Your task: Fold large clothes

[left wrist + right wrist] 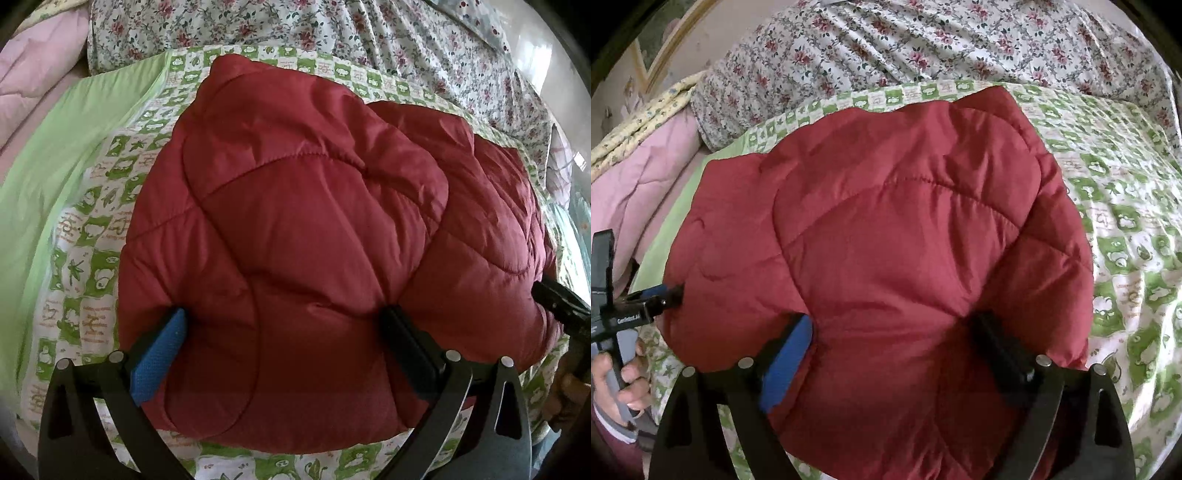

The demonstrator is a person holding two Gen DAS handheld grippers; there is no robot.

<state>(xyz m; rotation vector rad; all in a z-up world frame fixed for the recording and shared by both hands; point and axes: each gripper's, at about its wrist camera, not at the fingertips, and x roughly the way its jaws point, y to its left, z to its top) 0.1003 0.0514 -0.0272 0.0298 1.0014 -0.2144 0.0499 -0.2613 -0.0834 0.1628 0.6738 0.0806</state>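
Both tongs, left (284, 325) and right (897, 332), are spread wide with the red quilted jacket's (314, 206) near edge bulging between their fingers, pressing rather than pinching, the folded bundle lying ahead on the green-patterned bed sheet (96, 236), long axis side to side.

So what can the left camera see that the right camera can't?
Only the left wrist view shows the right tool poking in at the jacket's right edge, plus a bright window-like area at far right.

Only the right wrist view shows the person's left hand holding the left tool, and a framed picture on the wall.

Both show the red puffy jacket bunched on the green frog-print sheet, the floral quilt behind it, the pink quilt at left, and wide-open tool fingers pressing into the jacket.
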